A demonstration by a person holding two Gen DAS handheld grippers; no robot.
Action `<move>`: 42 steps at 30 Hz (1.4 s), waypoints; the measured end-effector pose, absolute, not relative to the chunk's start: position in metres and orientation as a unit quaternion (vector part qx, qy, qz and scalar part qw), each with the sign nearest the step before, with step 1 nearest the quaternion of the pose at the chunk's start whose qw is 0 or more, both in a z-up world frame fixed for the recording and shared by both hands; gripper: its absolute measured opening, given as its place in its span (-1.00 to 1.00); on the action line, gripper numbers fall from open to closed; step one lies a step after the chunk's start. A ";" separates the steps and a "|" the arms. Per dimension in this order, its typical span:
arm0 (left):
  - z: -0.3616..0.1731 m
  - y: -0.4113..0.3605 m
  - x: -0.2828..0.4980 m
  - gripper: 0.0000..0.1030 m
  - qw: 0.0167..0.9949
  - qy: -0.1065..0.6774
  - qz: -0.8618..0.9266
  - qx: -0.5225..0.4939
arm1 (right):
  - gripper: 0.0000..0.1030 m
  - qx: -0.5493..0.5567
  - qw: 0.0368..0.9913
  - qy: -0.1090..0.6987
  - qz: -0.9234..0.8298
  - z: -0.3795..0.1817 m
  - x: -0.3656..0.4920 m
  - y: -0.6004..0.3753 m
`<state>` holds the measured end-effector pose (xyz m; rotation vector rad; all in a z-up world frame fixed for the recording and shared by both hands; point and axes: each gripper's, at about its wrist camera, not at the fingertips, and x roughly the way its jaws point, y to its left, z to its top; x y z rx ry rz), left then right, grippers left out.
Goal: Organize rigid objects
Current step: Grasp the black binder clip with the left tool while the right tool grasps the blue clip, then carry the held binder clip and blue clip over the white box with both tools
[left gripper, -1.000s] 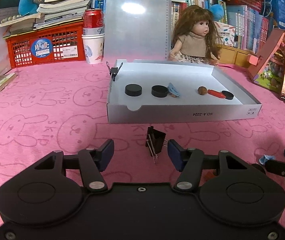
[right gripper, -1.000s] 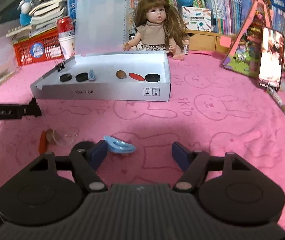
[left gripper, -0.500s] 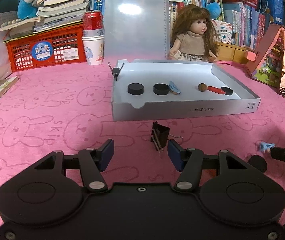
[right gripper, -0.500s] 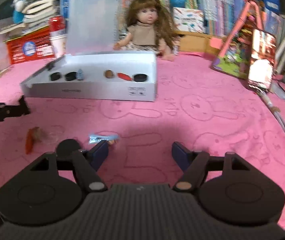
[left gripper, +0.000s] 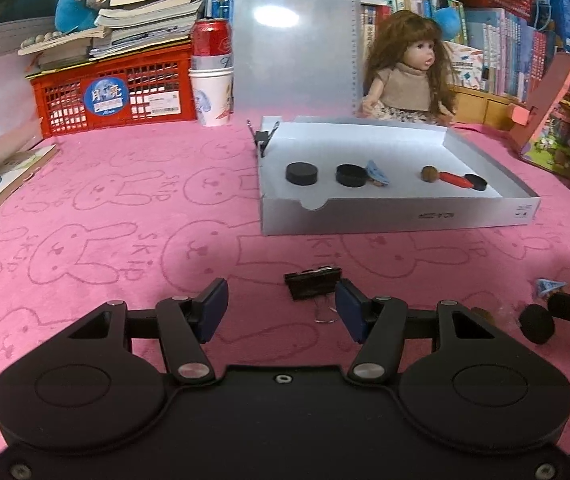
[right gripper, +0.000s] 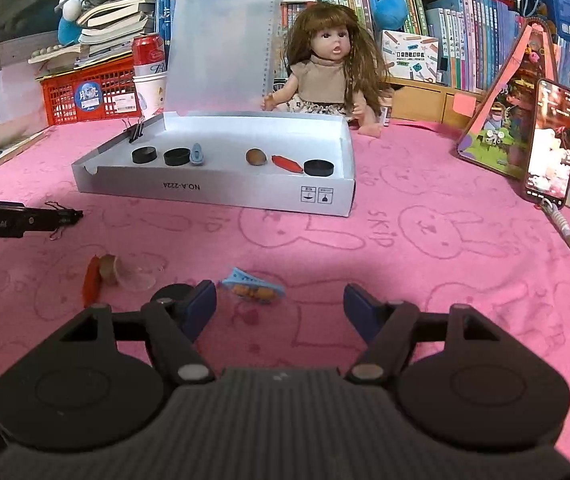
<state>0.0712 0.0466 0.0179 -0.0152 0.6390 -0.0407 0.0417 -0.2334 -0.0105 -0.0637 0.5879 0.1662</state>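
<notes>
Binder clip [left gripper: 313, 282], small and black, lies on the pink tabletop [left gripper: 125, 216] just ahead of the left gripper [left gripper: 281, 308], close to the inner face of its right-hand finger. A second ago this clip stood on end; now it lies flat on its side with its wire handles pointing toward the camera. The left jaws are partly open and have hold of nothing; their gap has not changed. The clip looks to have been tipped over, so it probably has to be lined up afresh before a grasp.

Farther off, a shallow white box [left gripper: 397, 222] holds things already sorted: two black discs, a blue piece, a brown nut, a red piece and another black disc in a row, with a second binder clip [left gripper: 261, 136] clamped on its far left corner.

The right gripper [right gripper: 279, 306] hovers over a small blue toy [right gripper: 251, 282], which lies on the tabletop nearer its left finger. Its jaws stand wide open and empty. The toy has shown a different side in each view over the last second, so it too appears to have been rolled or nudged. To its left lie a black disc [right gripper: 175, 292], a red piece beside a brown nut [right gripper: 99, 274], all still outside the box, so several pieces remain to be put away.
</notes>
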 end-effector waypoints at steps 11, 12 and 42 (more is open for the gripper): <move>0.014 0.022 0.079 0.19 0.954 0.299 0.005 -0.006 | 0.55 -0.005 0.961 0.271 0.048 -0.014 0.041 -0.227; 0.013 0.021 0.080 0.19 0.954 0.300 0.007 -0.009 | 0.55 0.000 0.962 0.269 0.044 -0.015 0.041 -0.227; 0.010 0.022 0.080 -0.40 0.952 0.305 0.006 -0.034 | -0.16 -0.005 0.959 0.283 0.009 -0.013 0.043 -0.205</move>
